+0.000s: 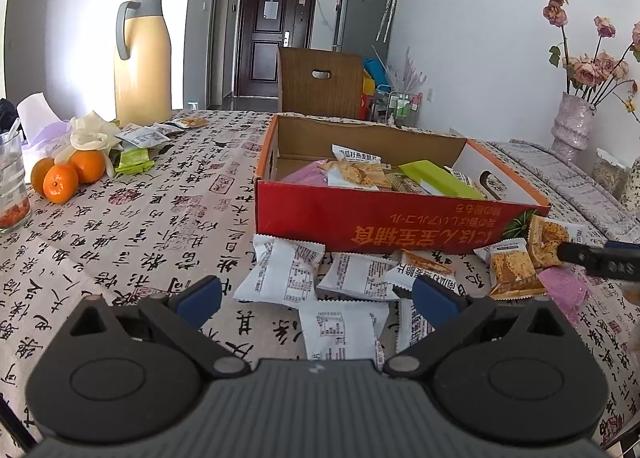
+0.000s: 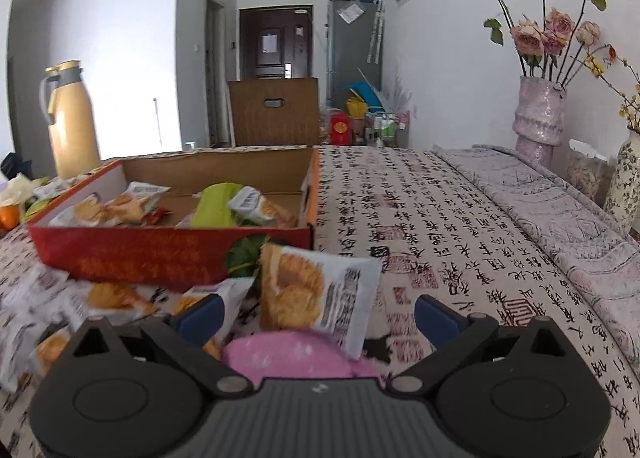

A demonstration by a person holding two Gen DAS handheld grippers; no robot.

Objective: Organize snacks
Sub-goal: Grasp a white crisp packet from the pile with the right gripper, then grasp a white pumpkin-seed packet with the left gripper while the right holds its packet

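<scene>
The right gripper stands wide and empty, low in the right wrist view, framing a tilted cracker packet that leans over a pink packet. The red box, already part-filled, sits just behind at centre left. To do this well, I would close squarely across the packet's middle rather than its crimped edge, then lift clear of the box wall. The left gripper is also wide, over white packets on the surface.

Our left gripper and right gripper: fingers spread wide, both tilted downward, nothing clamped.
</scene>
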